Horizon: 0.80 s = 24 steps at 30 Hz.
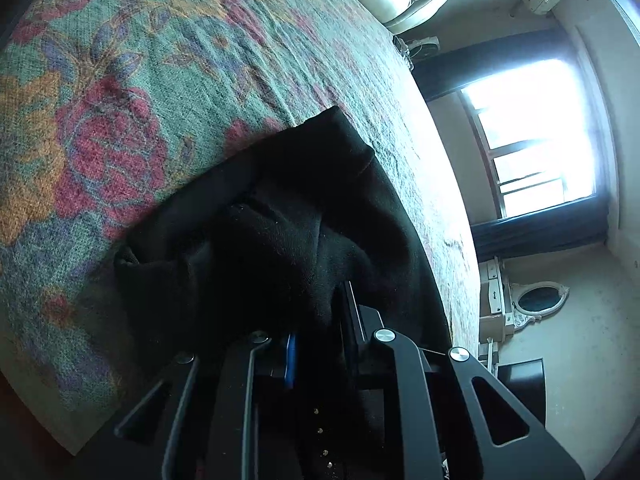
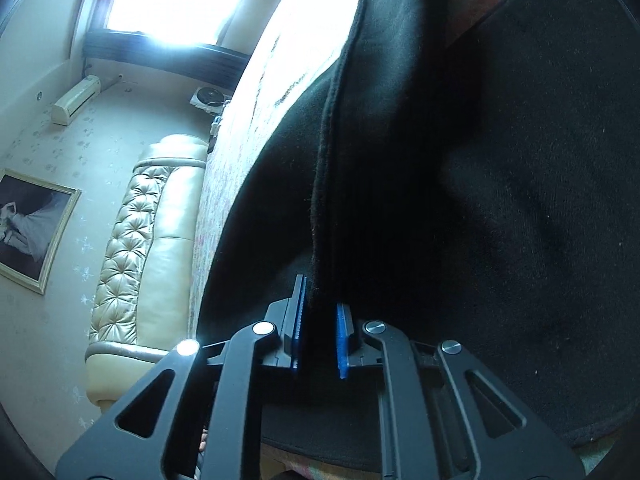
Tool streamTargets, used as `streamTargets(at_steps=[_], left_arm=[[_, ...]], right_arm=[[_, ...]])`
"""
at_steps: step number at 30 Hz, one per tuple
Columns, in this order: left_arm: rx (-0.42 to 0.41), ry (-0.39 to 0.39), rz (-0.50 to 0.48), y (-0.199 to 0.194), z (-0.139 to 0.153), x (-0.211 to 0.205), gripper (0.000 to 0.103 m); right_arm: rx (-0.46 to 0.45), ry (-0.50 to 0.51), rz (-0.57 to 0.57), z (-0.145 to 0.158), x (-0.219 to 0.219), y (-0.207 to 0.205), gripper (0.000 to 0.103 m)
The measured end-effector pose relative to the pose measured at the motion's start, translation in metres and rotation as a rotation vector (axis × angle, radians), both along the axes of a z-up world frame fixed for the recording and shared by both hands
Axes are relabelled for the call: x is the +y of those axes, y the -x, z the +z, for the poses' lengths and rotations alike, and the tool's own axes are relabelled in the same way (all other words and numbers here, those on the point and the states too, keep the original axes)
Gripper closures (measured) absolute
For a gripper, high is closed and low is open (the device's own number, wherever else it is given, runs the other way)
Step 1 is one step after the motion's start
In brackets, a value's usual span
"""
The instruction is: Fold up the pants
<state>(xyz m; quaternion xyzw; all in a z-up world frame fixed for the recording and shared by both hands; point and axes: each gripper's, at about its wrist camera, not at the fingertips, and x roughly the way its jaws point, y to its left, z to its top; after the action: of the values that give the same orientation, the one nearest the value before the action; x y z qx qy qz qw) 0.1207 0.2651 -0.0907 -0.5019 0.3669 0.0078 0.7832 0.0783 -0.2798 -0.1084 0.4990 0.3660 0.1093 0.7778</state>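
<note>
The black pants (image 1: 288,216) lie bunched on the floral bedspread (image 1: 120,80), and cloth drapes over my left gripper (image 1: 316,344) and hides its fingers; only a strip of a blue pad (image 1: 291,360) shows. In the right wrist view the pants (image 2: 500,200) fill most of the frame. My right gripper (image 2: 320,332) holds a thick hemmed fold of the pants (image 2: 332,200) between its blue pads (image 2: 343,332), lifted off the bed.
The bed's edge (image 1: 440,184) runs beside a bright window (image 1: 532,140). A cream tufted headboard (image 2: 132,240) stands at the bed's end. A dresser with an oval mirror (image 1: 536,300), a wall air conditioner (image 2: 76,100) and a framed picture (image 2: 32,224) line the walls.
</note>
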Motion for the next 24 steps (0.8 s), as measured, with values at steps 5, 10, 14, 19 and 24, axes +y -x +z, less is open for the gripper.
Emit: streamTargets(at_steps=[5,10,14,19,24], left_arm=[[-0.033,-0.003,0.019,0.016,0.011,0.011,0.085],[-0.026,-0.001,-0.006,0.032,0.01,0.016,0.085],[-0.016,0.019,-0.023,0.039,0.0,0.017,0.085],[-0.052,0.05,-0.002,0.046,-0.003,0.016,0.097],[-0.029,0.014,-0.011,0.05,0.002,0.016,0.097]], right_arm=[[-0.083,0.001,0.026,0.021,-0.001,0.02,0.091],[-0.094,0.005,0.05,0.021,-0.003,0.036,0.091],[-0.064,-0.023,0.041,0.009,-0.005,0.033,0.091],[-0.046,-0.037,0.047,0.005,-0.006,0.024,0.091],[-0.047,-0.049,0.047,0.01,-0.008,0.026,0.091]])
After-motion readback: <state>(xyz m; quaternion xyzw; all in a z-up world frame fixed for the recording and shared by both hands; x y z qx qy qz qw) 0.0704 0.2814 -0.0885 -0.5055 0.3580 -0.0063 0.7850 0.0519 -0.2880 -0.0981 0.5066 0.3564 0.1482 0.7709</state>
